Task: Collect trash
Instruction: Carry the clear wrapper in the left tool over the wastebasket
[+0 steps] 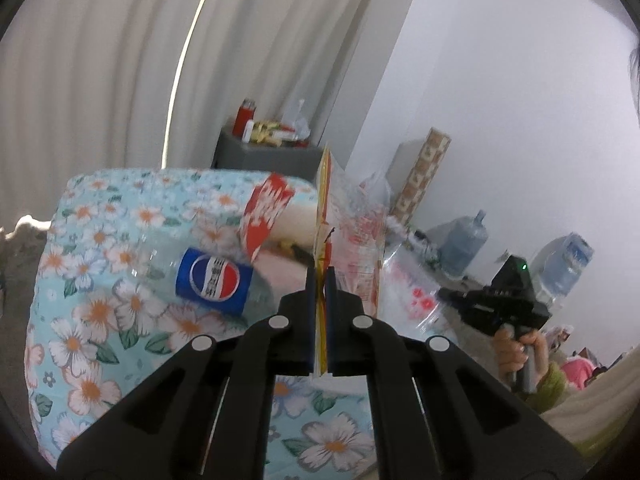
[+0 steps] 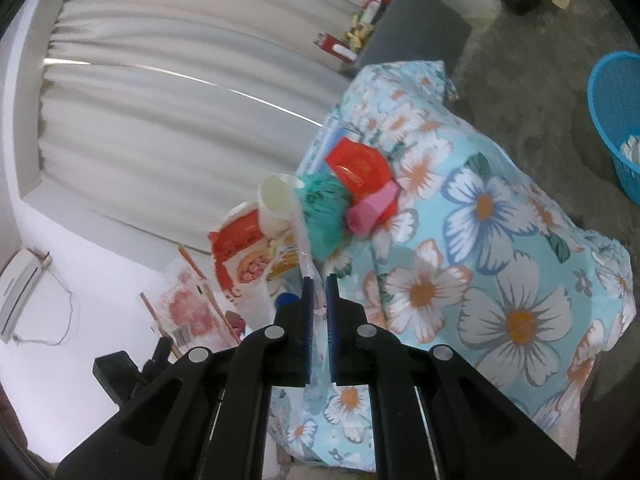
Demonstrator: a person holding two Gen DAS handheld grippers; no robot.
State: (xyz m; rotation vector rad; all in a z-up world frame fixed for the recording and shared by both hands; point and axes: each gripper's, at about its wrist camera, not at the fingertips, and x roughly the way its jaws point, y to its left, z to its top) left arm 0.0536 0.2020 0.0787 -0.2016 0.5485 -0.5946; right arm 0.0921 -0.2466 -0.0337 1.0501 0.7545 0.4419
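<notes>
Tongs first: the left gripper (image 1: 320, 280) has its 2 blue-padded fingers pressed onto the edge of a flat red-and-yellow printed plastic snack wrapper (image 1: 352, 240), held upright. Just left of those fingers lies a clear plastic Pepsi bottle with a blue label (image 1: 214, 280) on a floral light-blue tablecloth (image 1: 92, 320). The right gripper (image 2: 319, 284) pinches a thin clear plastic film (image 2: 308, 256) between its fingers. Beyond its tips sit a white paper cup (image 2: 274, 204), a crumpled teal bag (image 2: 324, 212), a pink block (image 2: 372, 210) and a red packet (image 2: 358, 168). Far right stands a blue mesh plastic basket (image 2: 608, 108).
</notes>
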